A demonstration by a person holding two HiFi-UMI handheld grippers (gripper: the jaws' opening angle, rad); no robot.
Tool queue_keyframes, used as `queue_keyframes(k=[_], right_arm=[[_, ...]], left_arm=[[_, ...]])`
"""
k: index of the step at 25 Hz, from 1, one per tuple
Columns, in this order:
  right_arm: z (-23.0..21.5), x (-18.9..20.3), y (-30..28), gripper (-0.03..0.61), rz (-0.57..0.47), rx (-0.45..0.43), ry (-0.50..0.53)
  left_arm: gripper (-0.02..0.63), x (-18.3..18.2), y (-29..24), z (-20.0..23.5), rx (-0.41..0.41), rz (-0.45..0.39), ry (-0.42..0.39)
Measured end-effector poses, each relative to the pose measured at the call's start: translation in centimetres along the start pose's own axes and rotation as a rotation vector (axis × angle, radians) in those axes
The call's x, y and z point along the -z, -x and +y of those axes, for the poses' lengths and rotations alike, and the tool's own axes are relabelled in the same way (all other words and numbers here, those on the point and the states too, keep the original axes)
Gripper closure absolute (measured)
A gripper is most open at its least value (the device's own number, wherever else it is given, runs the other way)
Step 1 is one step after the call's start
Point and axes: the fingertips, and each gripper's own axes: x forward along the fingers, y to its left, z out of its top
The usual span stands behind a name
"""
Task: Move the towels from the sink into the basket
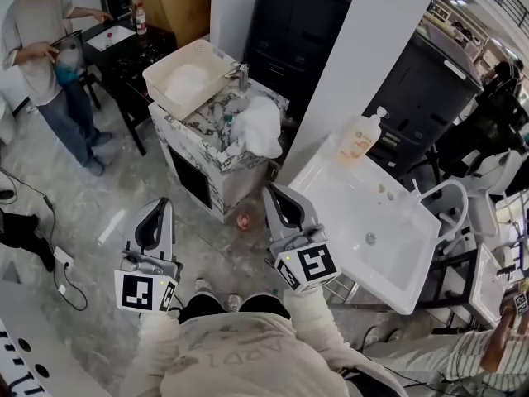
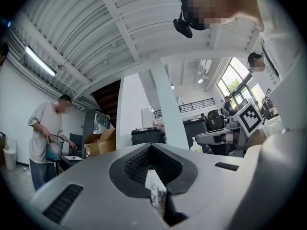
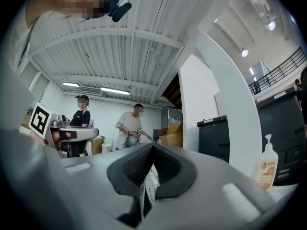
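Note:
A cream perforated basket (image 1: 186, 77) stands on a marble-patterned cabinet (image 1: 202, 143) and holds something white. Beside it, by a chrome faucet (image 1: 242, 75), a crumpled white towel (image 1: 258, 126) lies on the cabinet top. Both grippers hang low over the floor in front of the cabinet, well short of the towel. My left gripper (image 1: 163, 203) (image 2: 150, 146) is shut with nothing in it. The right gripper (image 1: 269, 188) (image 3: 152, 145) is also shut and holds nothing. Each gripper view looks over closed jaws at the room, with a sliver of the cabinet showing through the jaw gap.
A white sink (image 1: 364, 222) with a soap bottle (image 1: 361, 139) (image 3: 268, 164) stands to the right, against a white pillar (image 1: 376, 48). A person (image 1: 41, 48) works at a dark table at far left. Cables and a power strip (image 1: 62, 263) lie on the floor.

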Motion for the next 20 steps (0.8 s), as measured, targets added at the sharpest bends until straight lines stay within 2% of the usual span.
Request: queue_keyframes(k=[10,20], right_arm=[[-2.5,1.3,-4.7,0.568,0.005,0.025,0.000],[-5.3,3.1,-13.8,0.568,0.016,0.074,-0.002]], left_arm=[[0.609,1.8,-4.9,2.7,0.035,-0.001,0.007],[0.609,4.0,-12.1,9.7,0.069,0.004,0.021]])
